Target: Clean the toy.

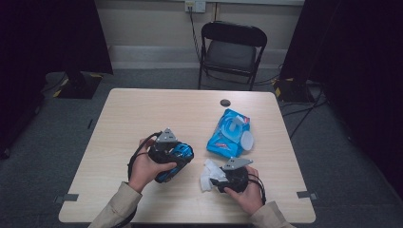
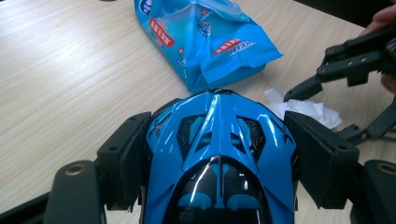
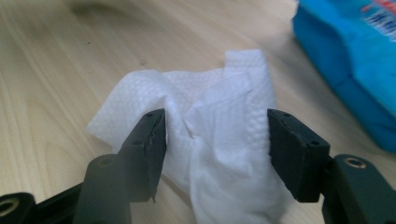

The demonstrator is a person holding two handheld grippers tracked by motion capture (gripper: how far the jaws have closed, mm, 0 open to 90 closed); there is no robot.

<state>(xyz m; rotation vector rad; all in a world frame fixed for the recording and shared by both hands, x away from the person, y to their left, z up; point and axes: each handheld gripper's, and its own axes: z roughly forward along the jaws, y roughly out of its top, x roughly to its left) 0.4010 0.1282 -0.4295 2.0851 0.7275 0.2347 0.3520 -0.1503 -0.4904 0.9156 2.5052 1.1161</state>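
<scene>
My left gripper (image 1: 184, 157) is shut on a glossy blue toy car (image 1: 179, 153) at the table's front middle; in the left gripper view both pads press the car's (image 2: 219, 154) sides. To its right lies a crumpled white wipe (image 1: 207, 174). My right gripper (image 1: 210, 179) stands over the wipe with its jaws on either side. In the right gripper view the wipe (image 3: 219, 116) lies bunched between the two pads, which do not clearly squeeze it. The right gripper (image 2: 327, 109) also appears in the left gripper view, beside the wipe (image 2: 306, 108).
A blue wet-wipe packet (image 1: 229, 135) with an open white lid lies just beyond the wipe, right of centre. A small dark round object (image 1: 225, 102) sits near the far edge of the wooden table (image 1: 142, 114). A black folding chair (image 1: 233, 47) stands behind the table.
</scene>
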